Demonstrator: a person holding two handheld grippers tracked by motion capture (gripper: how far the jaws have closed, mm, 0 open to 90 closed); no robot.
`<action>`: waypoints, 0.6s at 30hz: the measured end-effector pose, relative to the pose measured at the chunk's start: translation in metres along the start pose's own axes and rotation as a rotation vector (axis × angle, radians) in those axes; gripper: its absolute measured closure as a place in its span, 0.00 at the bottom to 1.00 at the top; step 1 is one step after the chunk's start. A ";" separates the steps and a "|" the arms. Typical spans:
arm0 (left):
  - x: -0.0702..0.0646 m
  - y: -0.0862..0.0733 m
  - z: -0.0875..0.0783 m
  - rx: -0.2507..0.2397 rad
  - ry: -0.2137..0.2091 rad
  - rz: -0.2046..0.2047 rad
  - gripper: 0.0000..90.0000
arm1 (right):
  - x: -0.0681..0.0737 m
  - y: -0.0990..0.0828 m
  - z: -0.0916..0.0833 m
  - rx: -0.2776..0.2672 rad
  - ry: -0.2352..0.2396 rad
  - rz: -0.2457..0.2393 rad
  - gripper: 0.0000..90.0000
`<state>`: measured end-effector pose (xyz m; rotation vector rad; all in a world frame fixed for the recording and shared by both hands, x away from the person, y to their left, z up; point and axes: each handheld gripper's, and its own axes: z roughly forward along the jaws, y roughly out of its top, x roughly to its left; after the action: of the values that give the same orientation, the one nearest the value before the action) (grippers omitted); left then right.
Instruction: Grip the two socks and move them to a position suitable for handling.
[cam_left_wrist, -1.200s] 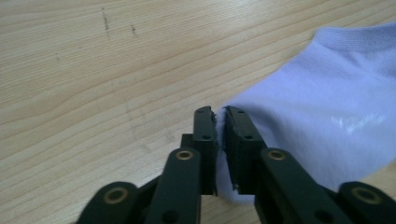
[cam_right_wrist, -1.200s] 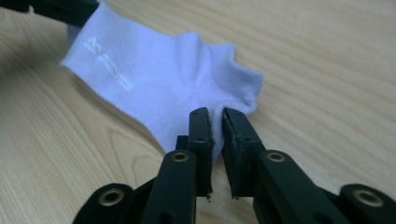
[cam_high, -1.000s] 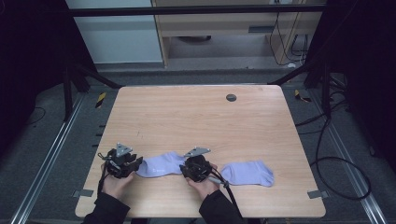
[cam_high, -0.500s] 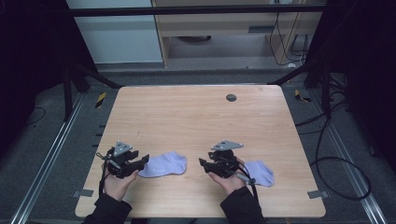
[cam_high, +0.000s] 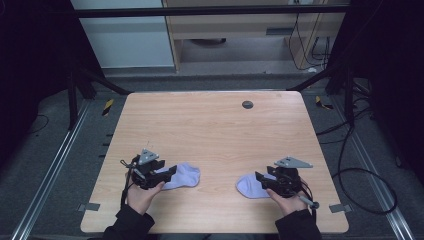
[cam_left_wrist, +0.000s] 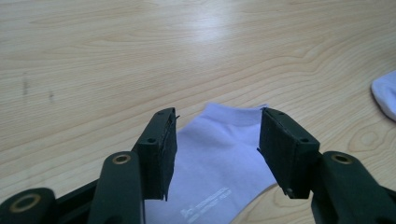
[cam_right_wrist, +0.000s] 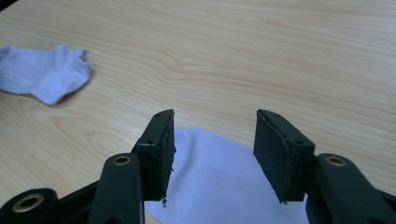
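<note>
Wooden table (cam_high: 210, 125) with two socks laid on it

A left lavender sock (cam_high: 184, 175) and a right lavender sock (cam_high: 250, 185) are spread flat, well apart, near the front edge.

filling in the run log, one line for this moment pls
left gripper: jaws just opened over left sock | right gripper: jaws just opened over right sock | socks flat, apart on table

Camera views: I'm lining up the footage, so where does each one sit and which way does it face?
High view: above the near edge, looking forward and down on the light wooden table; forearms, hands and both grippers show.
Left gripper view: rides the left gripper, looking along its open jaws at the left pale lilac sock.
Right gripper view: rides the right gripper, over the right pale lilac sock.
Both gripper views share both socks.
</note>
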<state>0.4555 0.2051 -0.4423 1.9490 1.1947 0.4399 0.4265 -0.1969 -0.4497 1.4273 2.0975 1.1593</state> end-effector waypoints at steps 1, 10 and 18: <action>-0.002 0.001 0.002 0.003 -0.003 -0.001 0.51 | -0.005 -0.002 -0.003 -0.003 -0.010 -0.005 0.52; -0.034 0.009 0.027 0.030 -0.043 0.042 0.51 | -0.028 -0.013 -0.009 0.015 -0.059 0.009 0.46; -0.066 0.013 0.050 0.062 -0.079 0.092 0.52 | -0.042 -0.017 -0.014 0.026 -0.102 -0.001 0.49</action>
<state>0.4621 0.1230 -0.4563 2.0614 1.0842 0.3733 0.4247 -0.2427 -0.4603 1.4644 2.0502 1.0404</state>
